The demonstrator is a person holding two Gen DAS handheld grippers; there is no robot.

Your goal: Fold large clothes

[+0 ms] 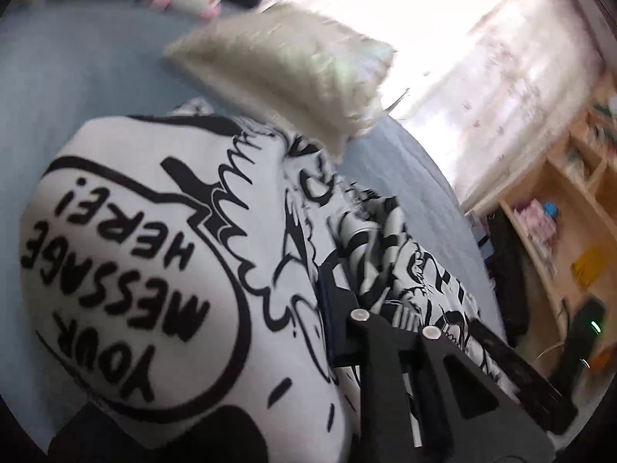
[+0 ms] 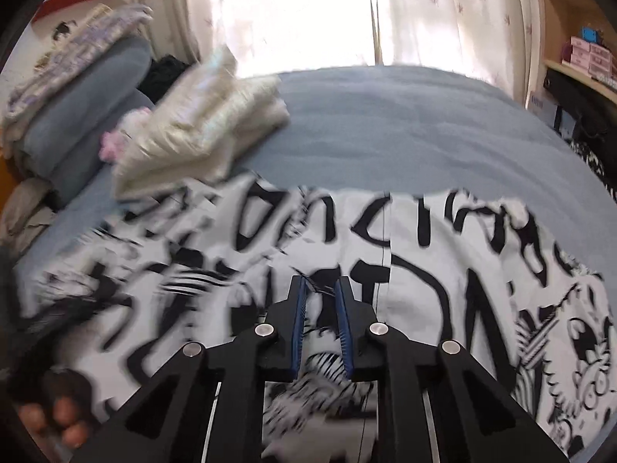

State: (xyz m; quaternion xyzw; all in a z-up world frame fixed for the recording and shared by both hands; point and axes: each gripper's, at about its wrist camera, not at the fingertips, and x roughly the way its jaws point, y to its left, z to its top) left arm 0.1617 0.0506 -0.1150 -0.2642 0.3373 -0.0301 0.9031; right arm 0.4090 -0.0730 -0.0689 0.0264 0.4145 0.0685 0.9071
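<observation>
Both the left claw [image 1: 370, 270] and right claw [image 2: 322, 297] pinch the printed garment [image 2: 443, 289].

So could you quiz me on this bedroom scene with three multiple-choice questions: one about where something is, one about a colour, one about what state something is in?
1. Where does the cream cushion lie?
A. on the bed, beyond the printed garment
B. on the shelf
C. on the floor

2. What colour is the bed cover?
A. red
B. grey-blue
C. green

3. What is the right gripper doing?
A. standing wide open above the bed
B. clamping the cushion
C. pinching the printed garment

Answers: A, it rests on the cover behind the cloth; B, grey-blue all over; C, cloth sits between its narrow blue pads.
</observation>
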